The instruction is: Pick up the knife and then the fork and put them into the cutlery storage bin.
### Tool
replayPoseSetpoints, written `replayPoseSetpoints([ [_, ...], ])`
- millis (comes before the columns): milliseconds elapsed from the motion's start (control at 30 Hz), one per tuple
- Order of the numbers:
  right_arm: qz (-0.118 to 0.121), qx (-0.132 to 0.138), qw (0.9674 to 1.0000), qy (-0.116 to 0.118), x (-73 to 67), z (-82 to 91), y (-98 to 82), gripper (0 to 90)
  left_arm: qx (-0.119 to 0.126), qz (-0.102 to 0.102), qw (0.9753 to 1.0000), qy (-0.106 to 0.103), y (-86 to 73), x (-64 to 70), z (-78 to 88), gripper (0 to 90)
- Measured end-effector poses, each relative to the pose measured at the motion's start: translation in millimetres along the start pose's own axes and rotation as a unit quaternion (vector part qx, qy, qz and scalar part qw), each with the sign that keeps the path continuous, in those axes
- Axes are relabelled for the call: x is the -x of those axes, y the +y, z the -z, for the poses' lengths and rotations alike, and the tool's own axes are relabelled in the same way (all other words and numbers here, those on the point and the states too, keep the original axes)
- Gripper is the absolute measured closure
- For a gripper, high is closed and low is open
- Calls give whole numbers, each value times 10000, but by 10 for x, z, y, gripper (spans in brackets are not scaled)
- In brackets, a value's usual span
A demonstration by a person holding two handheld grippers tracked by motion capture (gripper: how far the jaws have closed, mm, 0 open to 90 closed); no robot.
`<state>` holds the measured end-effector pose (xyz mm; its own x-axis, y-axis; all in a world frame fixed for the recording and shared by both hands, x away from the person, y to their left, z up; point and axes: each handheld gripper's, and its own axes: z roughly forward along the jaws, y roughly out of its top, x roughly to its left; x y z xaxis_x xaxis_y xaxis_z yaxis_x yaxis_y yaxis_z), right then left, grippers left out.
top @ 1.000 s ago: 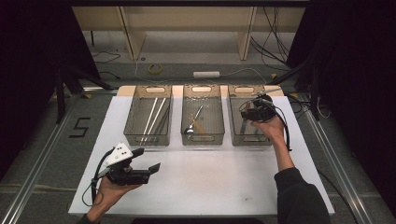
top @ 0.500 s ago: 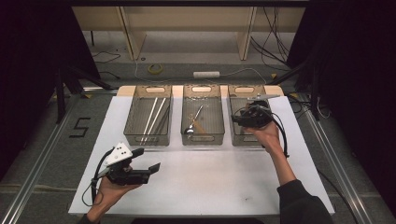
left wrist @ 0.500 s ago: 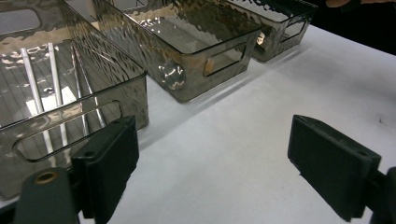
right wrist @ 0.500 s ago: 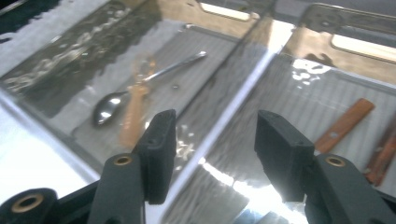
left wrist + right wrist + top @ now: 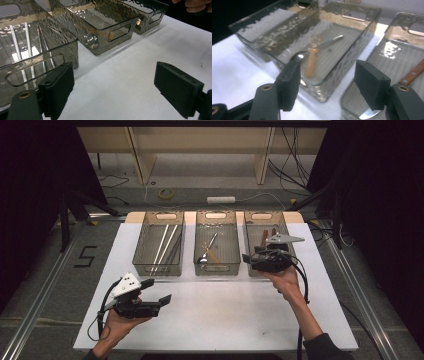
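Right gripper (image 5: 248, 260) above the near end of the right bin (image 5: 252, 231), jaws just opening with nothing between them, wooden-handled knife (image 5: 412, 73) lying in that bin just beyond, left gripper (image 5: 159, 292) released over the white board (image 5: 225, 310)

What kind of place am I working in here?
Likely a lab recording bench, not a kitchen: a white table holds three clear bins of cutlery, with dark curtains around and loose cables on the floor.

Bright overhead light; dark surroundings; bins glare.
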<state>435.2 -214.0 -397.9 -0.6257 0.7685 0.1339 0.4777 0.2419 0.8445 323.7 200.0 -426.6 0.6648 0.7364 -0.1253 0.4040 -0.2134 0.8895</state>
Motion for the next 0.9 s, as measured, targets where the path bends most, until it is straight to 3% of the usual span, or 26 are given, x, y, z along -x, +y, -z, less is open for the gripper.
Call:
replayPoseSetpoints([
  [400, -38, 344, 9990, 300, -137, 171, -171, 352, 14, 60, 10000, -18, 9, 1, -5, 159],
  [900, 81, 619, 9964, 578, -323, 322, -335, 312, 17, 106, 9999, -76, 4, -8, 4, 158],
])
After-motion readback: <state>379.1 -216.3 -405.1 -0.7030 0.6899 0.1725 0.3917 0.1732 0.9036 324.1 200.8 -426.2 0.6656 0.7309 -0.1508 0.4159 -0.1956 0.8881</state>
